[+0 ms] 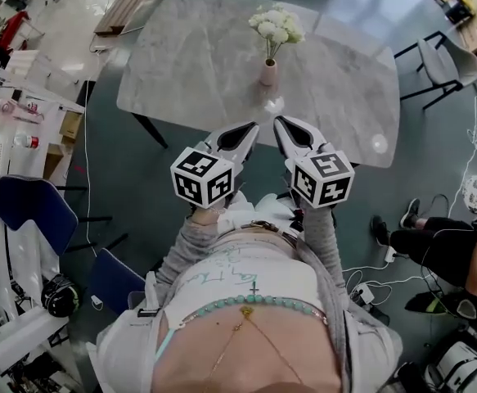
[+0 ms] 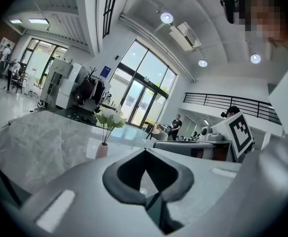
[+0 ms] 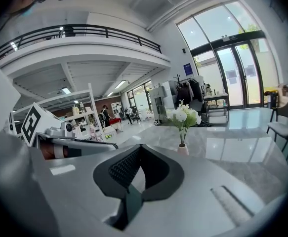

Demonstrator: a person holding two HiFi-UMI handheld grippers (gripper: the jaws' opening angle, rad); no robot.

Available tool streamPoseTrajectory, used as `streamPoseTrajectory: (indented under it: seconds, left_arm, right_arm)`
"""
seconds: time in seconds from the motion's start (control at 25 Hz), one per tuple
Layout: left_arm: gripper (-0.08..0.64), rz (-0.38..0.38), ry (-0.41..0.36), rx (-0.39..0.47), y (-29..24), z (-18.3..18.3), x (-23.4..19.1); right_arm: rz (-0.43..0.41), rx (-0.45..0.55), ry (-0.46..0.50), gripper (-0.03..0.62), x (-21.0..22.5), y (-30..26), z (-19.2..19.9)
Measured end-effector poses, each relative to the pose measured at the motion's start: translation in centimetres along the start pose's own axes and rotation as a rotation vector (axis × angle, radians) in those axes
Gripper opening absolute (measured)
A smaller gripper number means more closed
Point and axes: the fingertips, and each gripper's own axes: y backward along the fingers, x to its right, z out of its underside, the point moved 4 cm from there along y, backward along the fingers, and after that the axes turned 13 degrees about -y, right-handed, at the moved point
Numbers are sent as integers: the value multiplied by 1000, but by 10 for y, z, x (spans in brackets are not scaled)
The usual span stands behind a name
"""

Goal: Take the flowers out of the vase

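Left gripper (image 1: 240, 136) and right gripper (image 1: 292, 134) are held side by side at the near edge of the table (image 1: 181, 64), with their tips angled slightly toward each other. In the left gripper view the left gripper (image 2: 145, 151) is seen with its jaws brought together at the tips and nothing between the pads. The right gripper (image 3: 140, 147) is likewise fully closed and empty. The vase (image 1: 268, 74) is located on the table on the far side of both grippers, well apart from them and roughly on the line that runs between the two. In the head view it is judged to lie slightly nearer the right gripper. Because the grippers converge, the vase (image 2: 102, 149) is offset to the left of the jaws in the left gripper view, and the vase (image 3: 183, 149) is offset to the right of the jaws in the right gripper view. The flowers (image 1: 276, 24) are carried on thin green stems whose long axis is upright, as shown by the flowers (image 2: 109, 118) and the flowers (image 3: 183, 115) in both gripper views. It is therefore judged that the jaws must be opened, advanced toward the far side, and closed across the stems from the side, above the vase mouth. A lift along the upright axis is then called for, with the vase steadied if required.
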Motion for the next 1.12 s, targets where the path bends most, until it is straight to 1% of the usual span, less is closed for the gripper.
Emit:
streamPoseTrajectory:
  seconds: [0.32,0.64,0.88,1.12]
  left_arm:
    - [0,8,21,2,0,4,-7]
    - [0,-23,35,2,-9,-1,-16]
    - [0,-33,29,-3,-32,-13,-34]
    - [0,-18,16,-11,-71,-36,-38]
  right_arm:
    - [24,-10,-9,26,3,-4,1]
    - [-6,-31,0,26,13,-19,-12]
    - [-22,-40,6,26,27,-37,-29]
    - [-20,-37,3,26,58,-42,-61]
